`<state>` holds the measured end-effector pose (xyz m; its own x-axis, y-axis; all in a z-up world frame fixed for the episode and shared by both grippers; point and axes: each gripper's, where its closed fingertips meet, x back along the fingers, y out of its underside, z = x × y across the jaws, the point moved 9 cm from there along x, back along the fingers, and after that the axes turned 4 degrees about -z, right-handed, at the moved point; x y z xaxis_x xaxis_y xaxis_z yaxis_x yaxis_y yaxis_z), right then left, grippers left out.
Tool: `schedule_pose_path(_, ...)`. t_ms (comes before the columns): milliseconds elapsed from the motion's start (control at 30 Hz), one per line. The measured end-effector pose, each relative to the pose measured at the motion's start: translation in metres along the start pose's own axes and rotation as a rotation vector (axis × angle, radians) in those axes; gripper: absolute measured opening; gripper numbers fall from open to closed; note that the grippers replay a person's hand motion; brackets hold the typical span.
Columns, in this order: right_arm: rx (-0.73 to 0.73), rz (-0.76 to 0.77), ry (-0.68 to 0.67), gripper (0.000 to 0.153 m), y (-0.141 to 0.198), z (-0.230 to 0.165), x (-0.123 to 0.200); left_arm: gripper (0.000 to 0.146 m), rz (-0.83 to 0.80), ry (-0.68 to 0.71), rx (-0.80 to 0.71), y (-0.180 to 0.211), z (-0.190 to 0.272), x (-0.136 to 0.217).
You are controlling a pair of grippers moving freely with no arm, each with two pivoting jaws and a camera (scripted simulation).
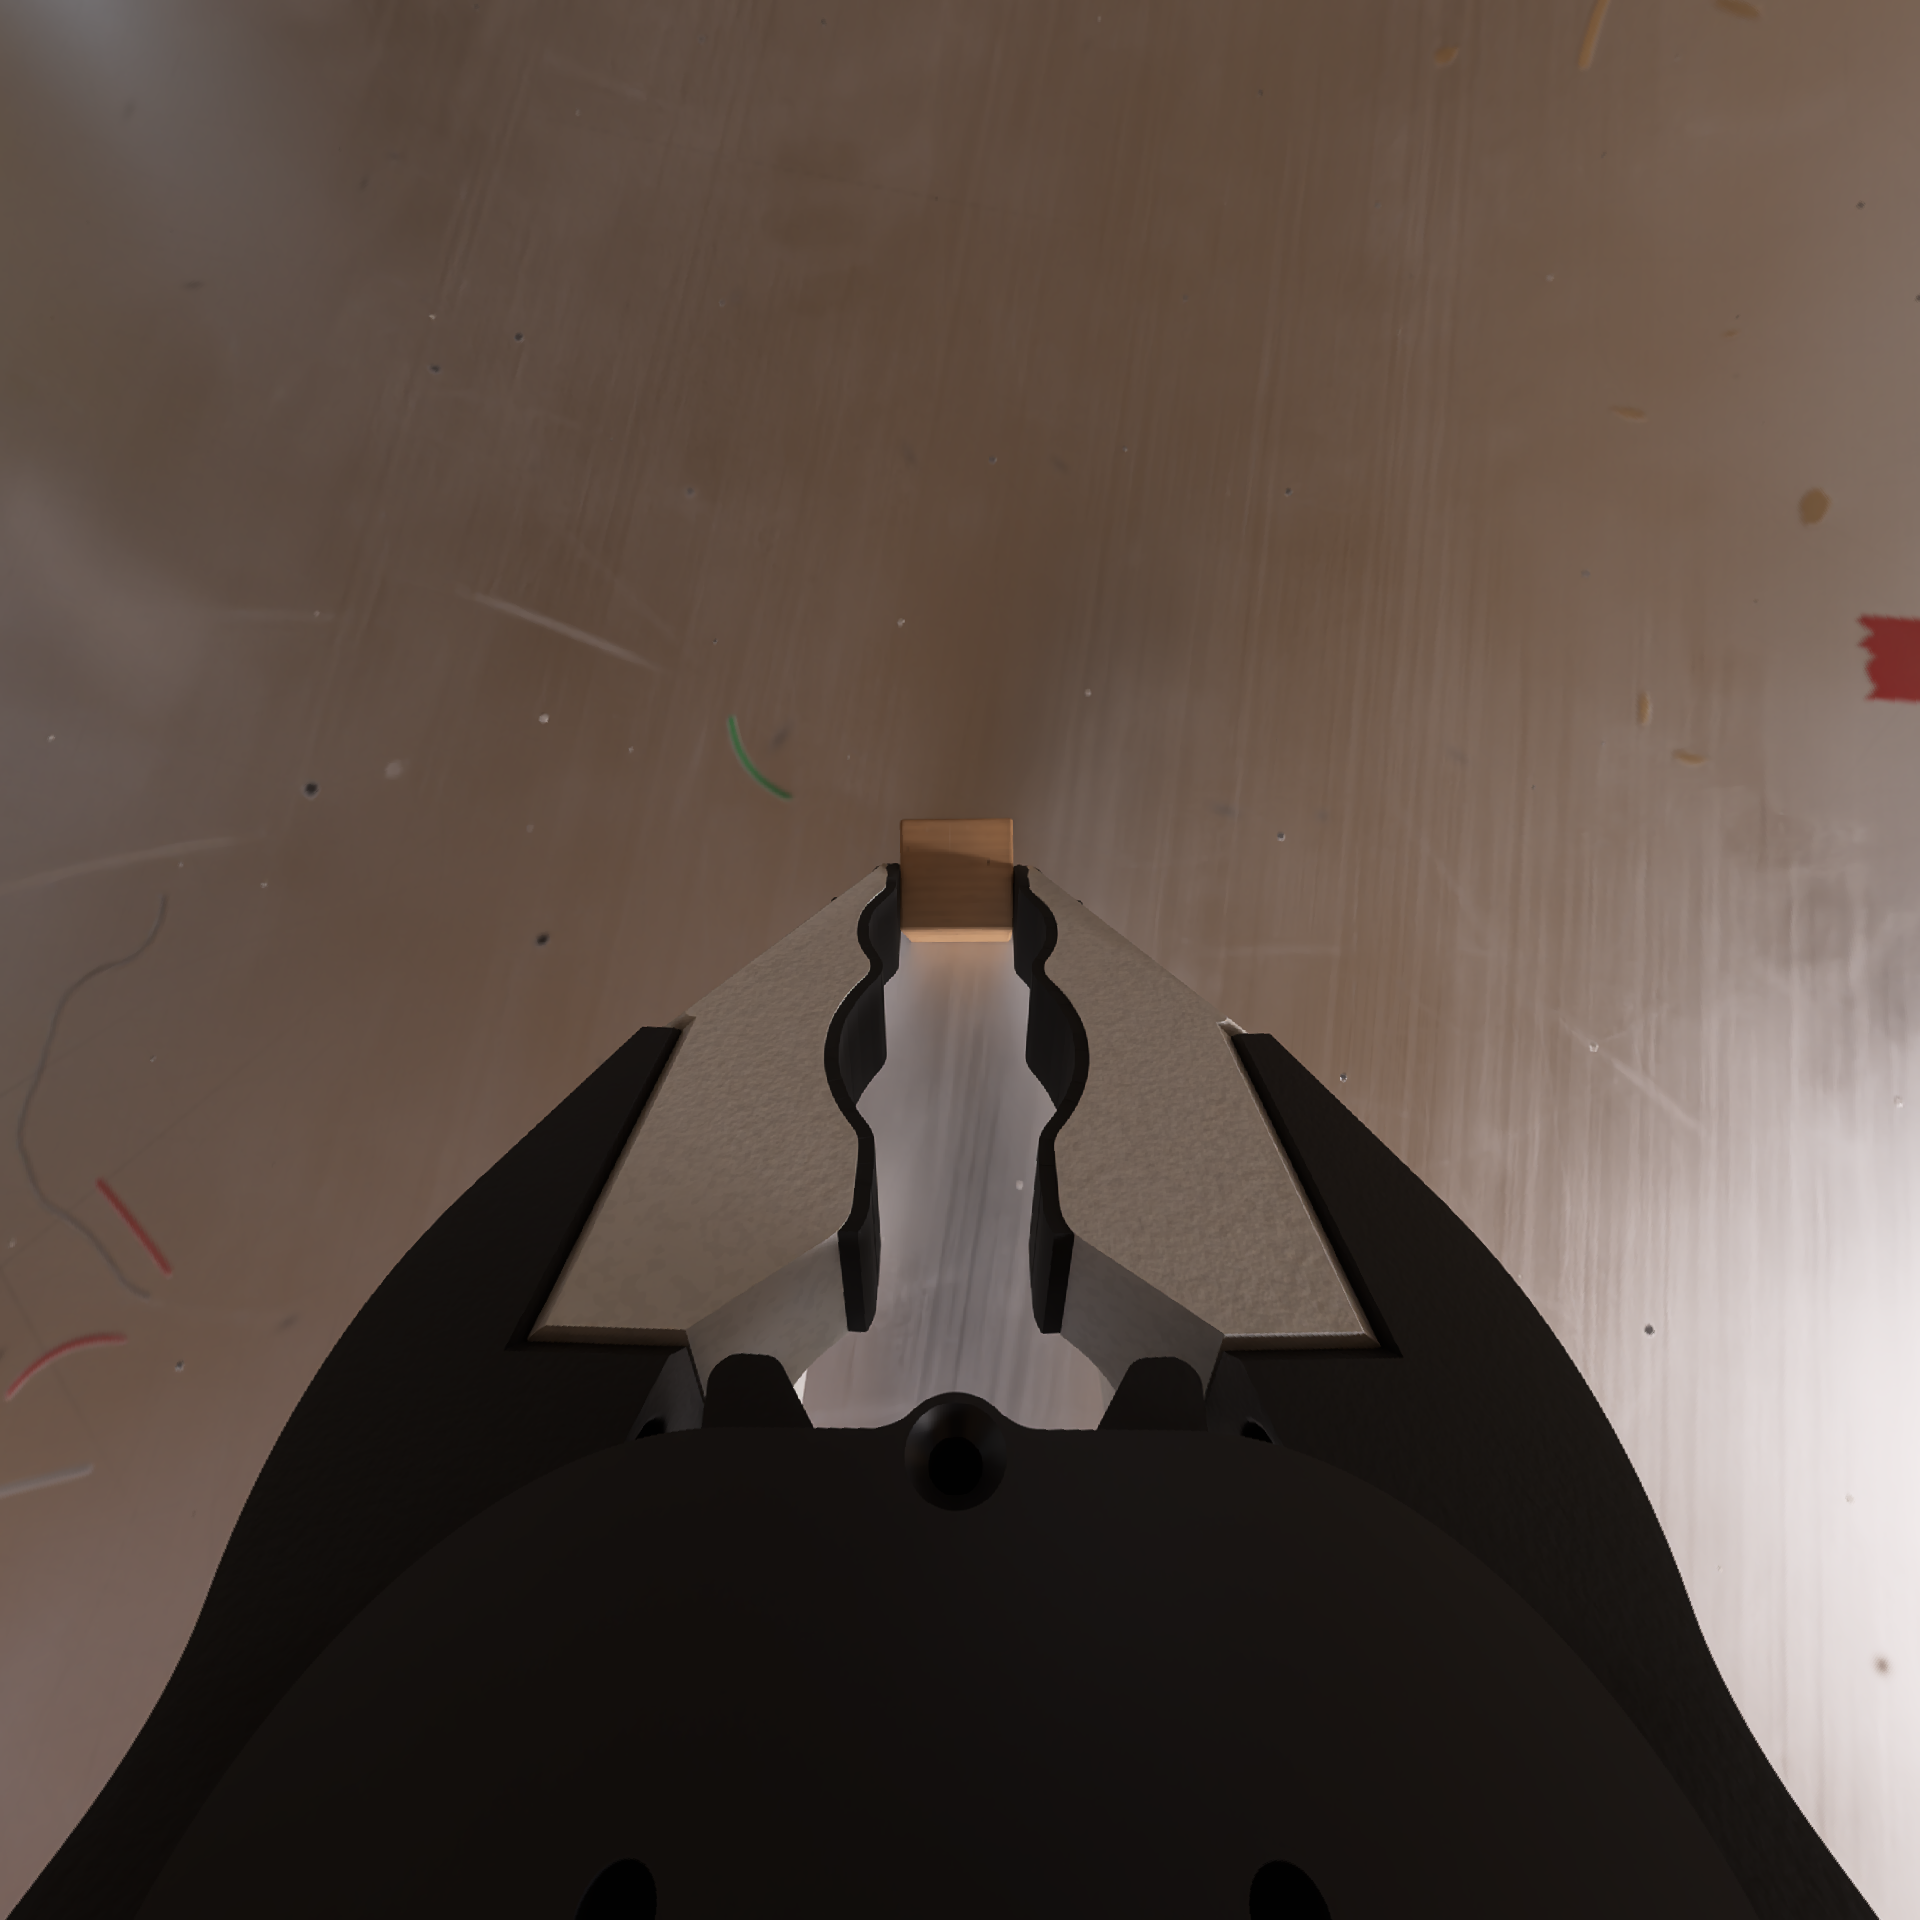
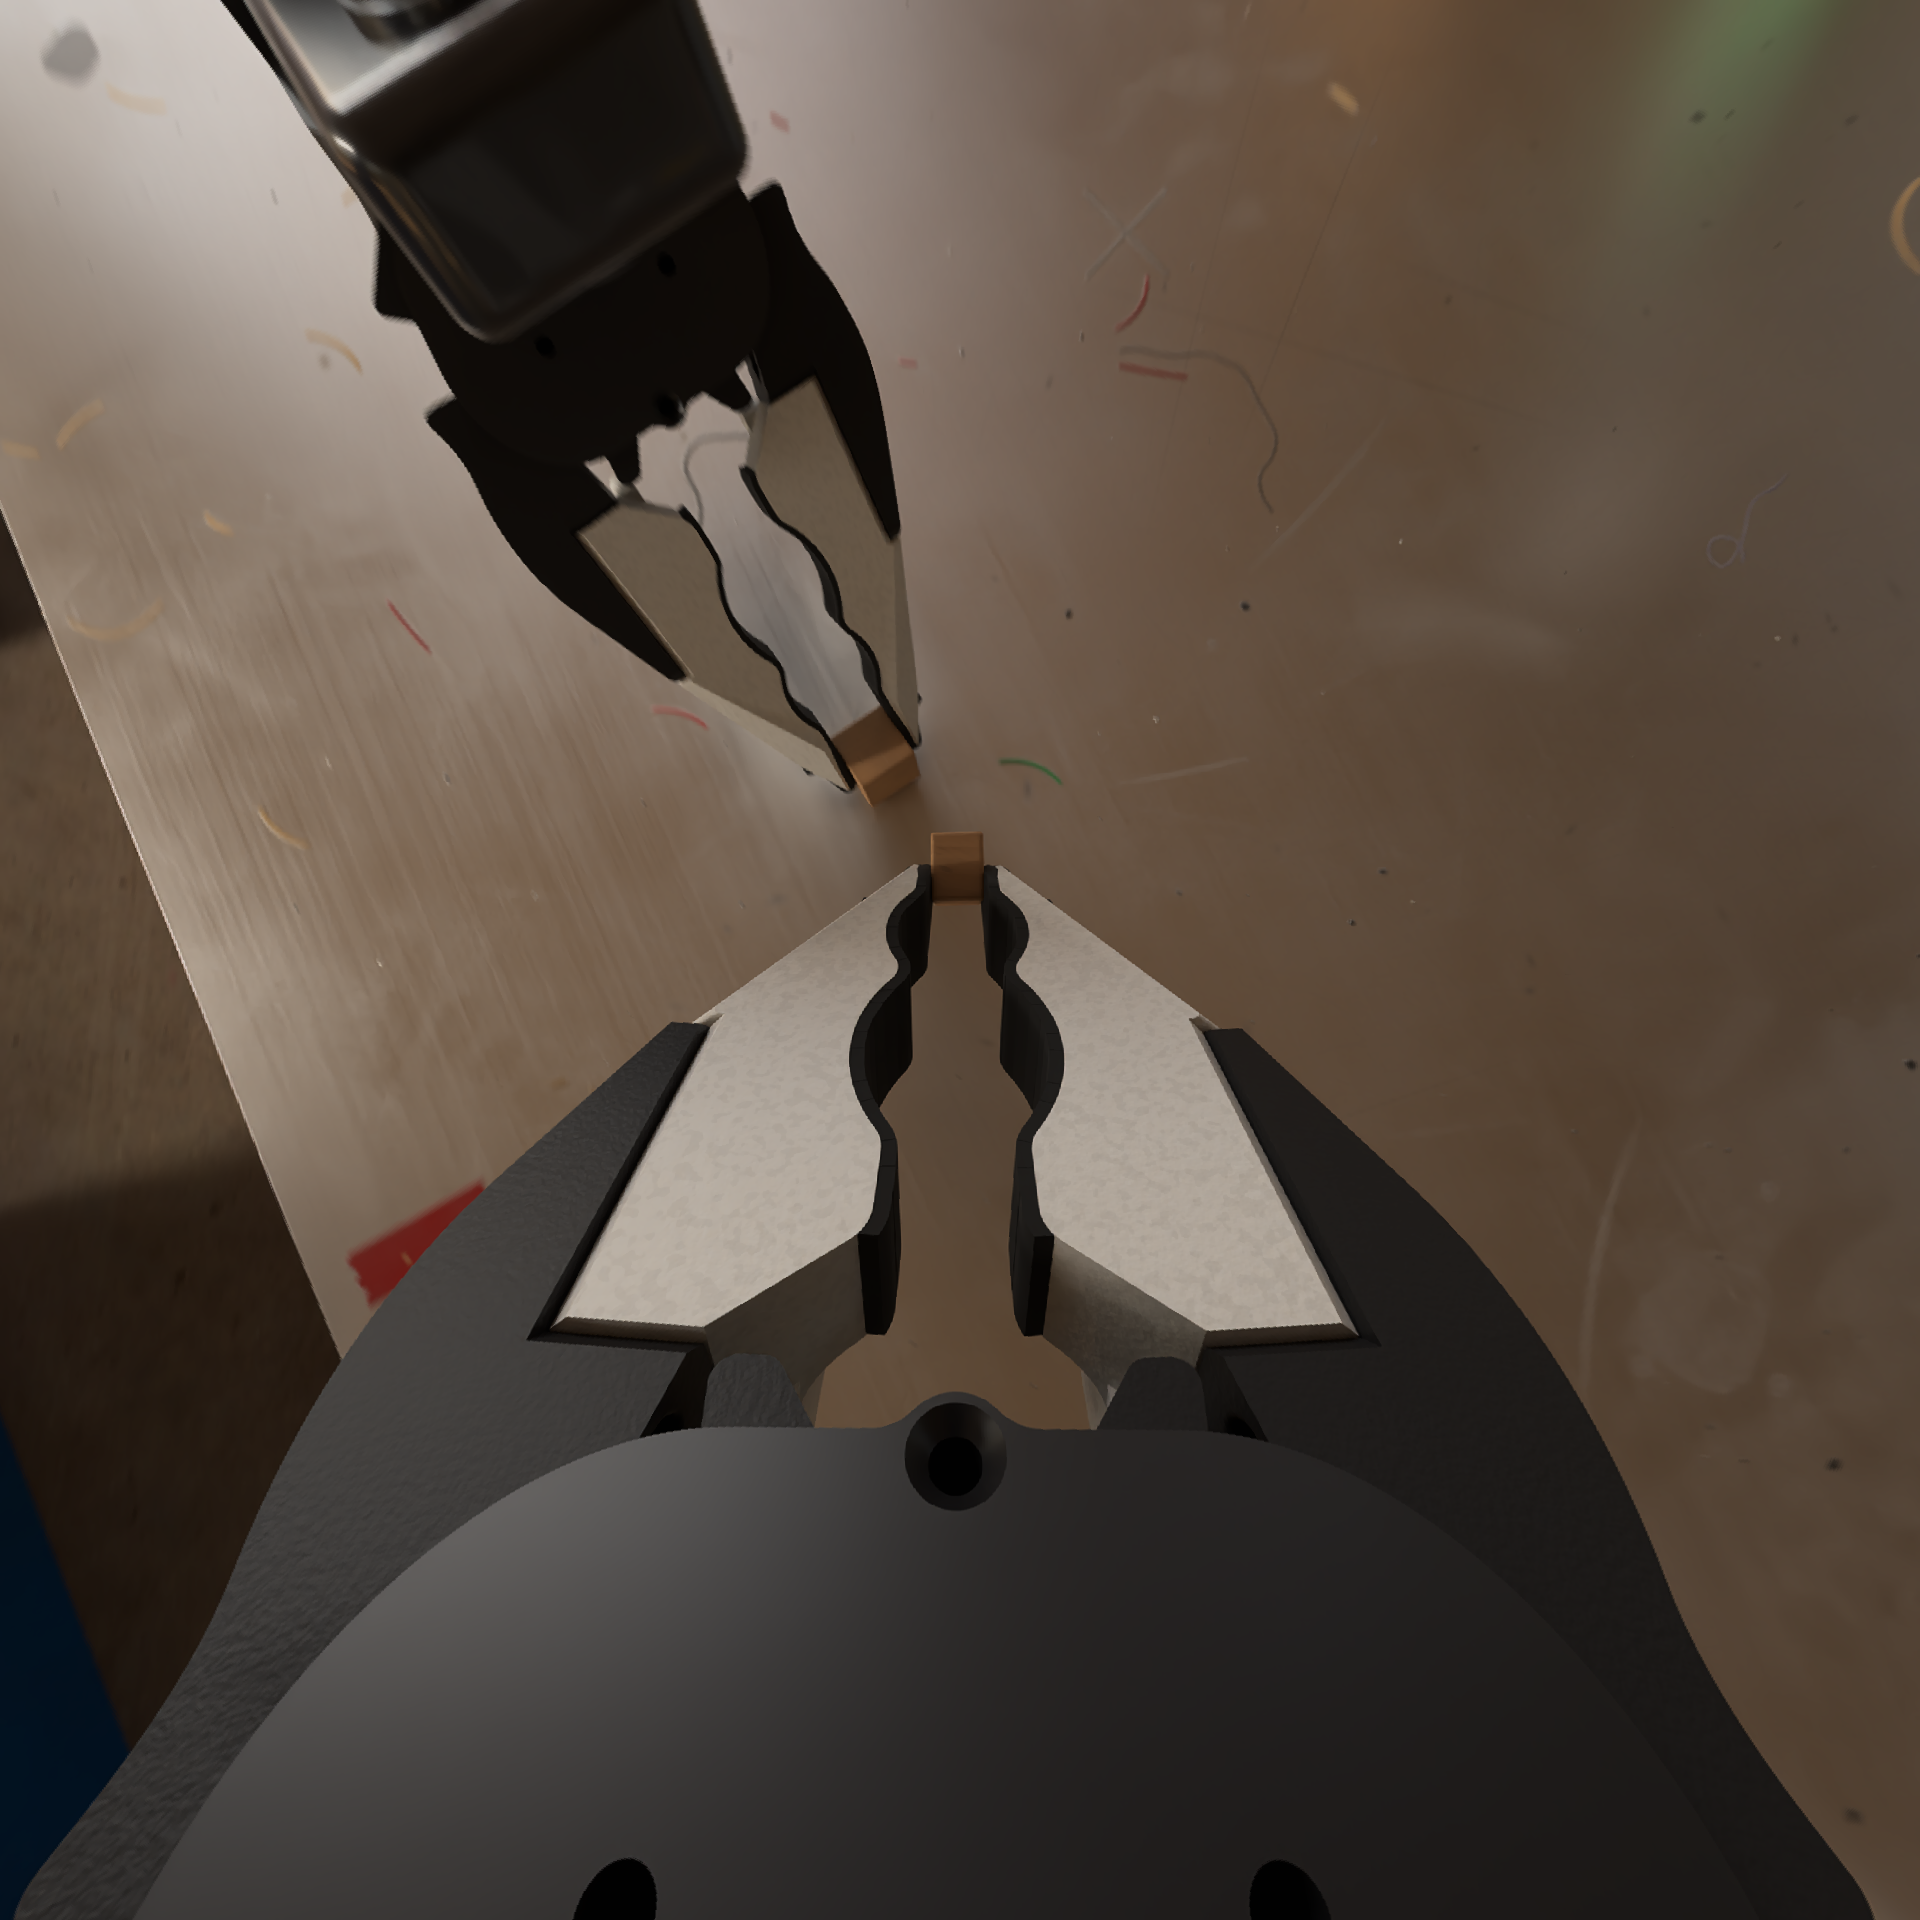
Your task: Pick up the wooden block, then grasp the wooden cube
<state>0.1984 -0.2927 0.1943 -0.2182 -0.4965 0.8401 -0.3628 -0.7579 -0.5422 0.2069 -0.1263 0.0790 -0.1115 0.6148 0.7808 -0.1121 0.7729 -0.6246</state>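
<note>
In the left wrist view my left gripper (image 1: 956, 883) is shut on a light wooden block (image 1: 956, 878), held between the fingertips over the scratched metal table (image 1: 1351, 416). The right wrist view shows the same left gripper (image 2: 878, 758) farther off, with the wooden block (image 2: 883, 771) in its tips just above the table. My right gripper (image 2: 957, 881) is shut on a smaller wooden cube (image 2: 957, 864) pinched between its fingertips, close in front of the left gripper's block.
The metal table's left edge (image 2: 177, 914) runs diagonally in the right wrist view, with dark floor beyond it. A piece of red tape (image 2: 410, 1252) lies near that edge; it also shows in the left wrist view (image 1: 1889, 657). Thin wire scraps litter the surface.
</note>
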Motion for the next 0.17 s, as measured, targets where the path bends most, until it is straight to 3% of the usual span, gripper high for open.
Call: schedule_pose_path(167,-0.096,0.136,0.033,0.009,-0.004,-0.034,-0.012,0.021,-0.013,-0.034,0.013,0.011,0.002,0.01)
